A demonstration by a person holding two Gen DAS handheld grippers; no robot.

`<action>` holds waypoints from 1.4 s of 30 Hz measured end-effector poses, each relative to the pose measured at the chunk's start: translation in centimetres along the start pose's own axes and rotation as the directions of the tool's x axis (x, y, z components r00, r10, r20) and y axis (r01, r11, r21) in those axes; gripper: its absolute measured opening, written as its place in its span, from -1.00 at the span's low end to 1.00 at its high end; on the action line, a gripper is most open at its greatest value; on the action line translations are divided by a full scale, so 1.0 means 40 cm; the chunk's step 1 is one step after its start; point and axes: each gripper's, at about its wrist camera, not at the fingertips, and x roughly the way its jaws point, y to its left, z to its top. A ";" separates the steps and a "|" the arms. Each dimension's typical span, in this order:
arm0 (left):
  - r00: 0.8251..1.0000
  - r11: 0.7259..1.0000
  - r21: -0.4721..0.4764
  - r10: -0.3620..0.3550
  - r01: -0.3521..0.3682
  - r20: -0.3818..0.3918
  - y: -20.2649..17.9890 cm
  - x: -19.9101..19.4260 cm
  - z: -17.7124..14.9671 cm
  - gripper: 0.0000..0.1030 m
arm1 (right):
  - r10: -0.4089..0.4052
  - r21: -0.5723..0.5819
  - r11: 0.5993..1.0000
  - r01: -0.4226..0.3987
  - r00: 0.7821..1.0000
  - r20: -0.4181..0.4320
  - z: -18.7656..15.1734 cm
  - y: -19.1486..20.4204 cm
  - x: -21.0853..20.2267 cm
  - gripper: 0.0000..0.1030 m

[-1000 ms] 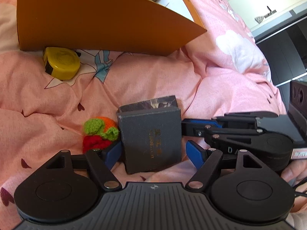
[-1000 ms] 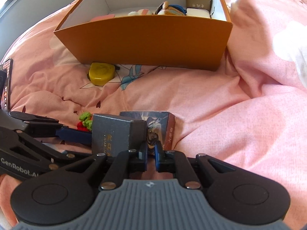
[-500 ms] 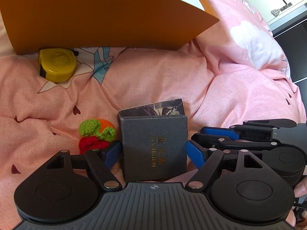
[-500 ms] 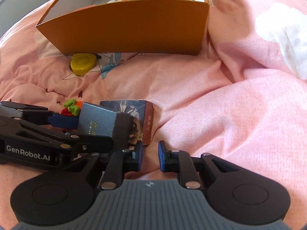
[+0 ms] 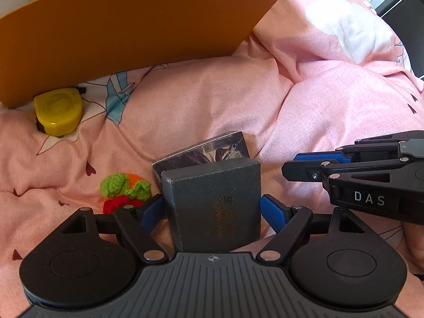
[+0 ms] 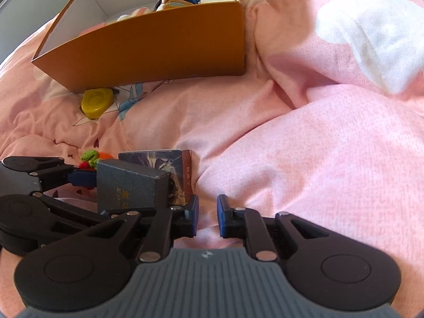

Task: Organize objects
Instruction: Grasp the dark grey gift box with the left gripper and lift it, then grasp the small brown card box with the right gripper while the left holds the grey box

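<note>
A dark grey box (image 5: 212, 206) with gold lettering leans on a picture-printed card box (image 5: 206, 151) on the pink bedding. My left gripper (image 5: 210, 208) straddles the grey box at its widest, a blue pad close beside each side of it; I see no squeeze. The same box (image 6: 127, 188) and the left fingers (image 6: 79, 177) show in the right wrist view. My right gripper (image 6: 208, 218) hovers over bare bedding just right of the card box (image 6: 164, 164), its jaws a narrow gap apart, closing a little, nothing between them.
An open orange box (image 6: 159, 42) stands at the back with a plush toy (image 6: 175, 0) and small boxes inside. A yellow tape measure (image 5: 57, 111) lies against its front wall. A crocheted green, orange and red toy (image 5: 124, 188) sits left of the grey box.
My left jaws widened and now flank the grey box more squarely. My right gripper drew away to the right of the boxes and went from shut to a narrow gap.
</note>
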 end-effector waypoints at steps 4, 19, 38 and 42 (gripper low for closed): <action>0.999 0.999 -0.018 -0.034 0.034 0.019 0.016 -0.018 -0.007 0.55 | 0.059 0.015 0.998 -0.059 0.998 0.013 0.004 -0.005 -0.005 -0.41; 0.983 0.987 -0.025 -0.157 0.160 0.095 0.073 -0.102 -0.017 -0.18 | 0.100 0.017 0.995 -0.100 0.995 0.006 0.049 0.002 0.016 -0.22; 0.970 0.974 -0.114 -0.177 0.197 0.164 0.130 -0.143 -0.006 -0.27 | 0.165 -0.034 0.986 -0.166 0.986 -0.021 0.070 0.017 0.032 -0.24; 0.973 0.976 -0.134 -0.148 0.173 0.179 0.161 -0.149 0.000 -0.27 | 0.159 -0.051 0.985 -0.162 0.986 -0.056 0.086 0.034 0.070 -0.22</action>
